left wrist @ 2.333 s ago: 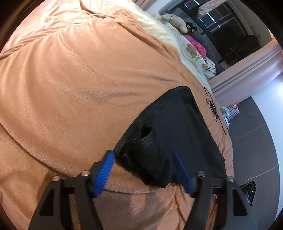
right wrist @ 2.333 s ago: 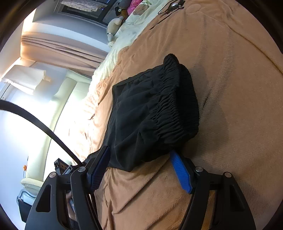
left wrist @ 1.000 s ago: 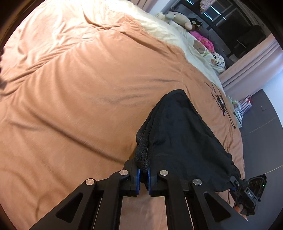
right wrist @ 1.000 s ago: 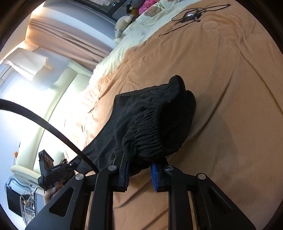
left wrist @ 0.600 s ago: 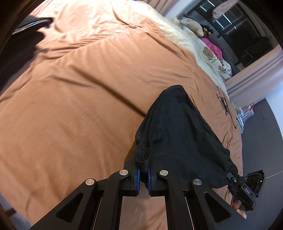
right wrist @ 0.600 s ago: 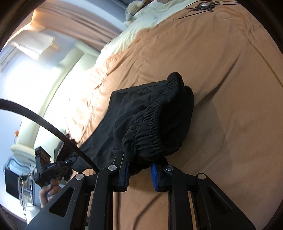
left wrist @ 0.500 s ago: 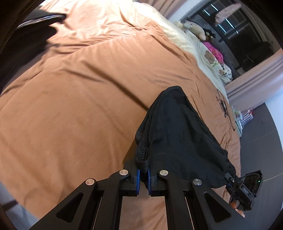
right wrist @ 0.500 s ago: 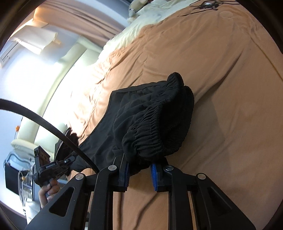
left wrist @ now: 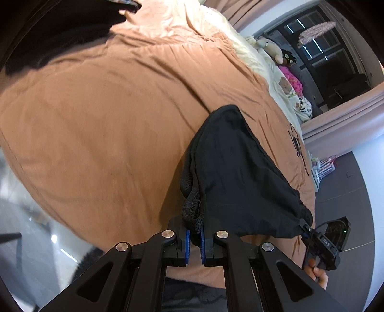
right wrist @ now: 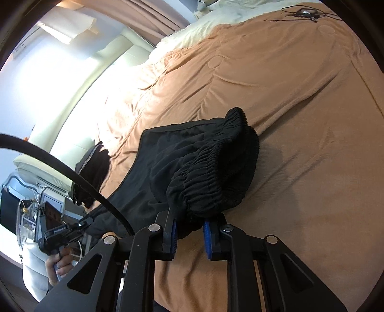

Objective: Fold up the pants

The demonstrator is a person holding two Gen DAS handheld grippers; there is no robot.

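Observation:
Black pants (left wrist: 240,172) lie bunched on the brown blanket (left wrist: 108,120), stretched between both grippers. My left gripper (left wrist: 195,237) is shut on a mesh-lined corner of the pants near the bed's edge. In the right wrist view, my right gripper (right wrist: 189,230) has the gathered elastic waistband (right wrist: 216,182) of the pants (right wrist: 168,153) between its blue pads, and its jaws are closing tighter on it. Each gripper shows in the other's view, held in a hand: the right gripper (left wrist: 309,234), the left gripper (right wrist: 81,225).
A pile of dark clothes (left wrist: 60,31) lies at the bed's far corner, also the dark clothes (right wrist: 93,168). Plush toys (left wrist: 271,48) and pillows sit at the head of the bed. A black cable (right wrist: 302,12) lies on the blanket. Floor (left wrist: 28,216) shows past the bed edge.
My left gripper has carried its corner of the pants sideways to the bed's edge; floor and the dark pile came into view. The right gripper stayed almost in place and rolled a little.

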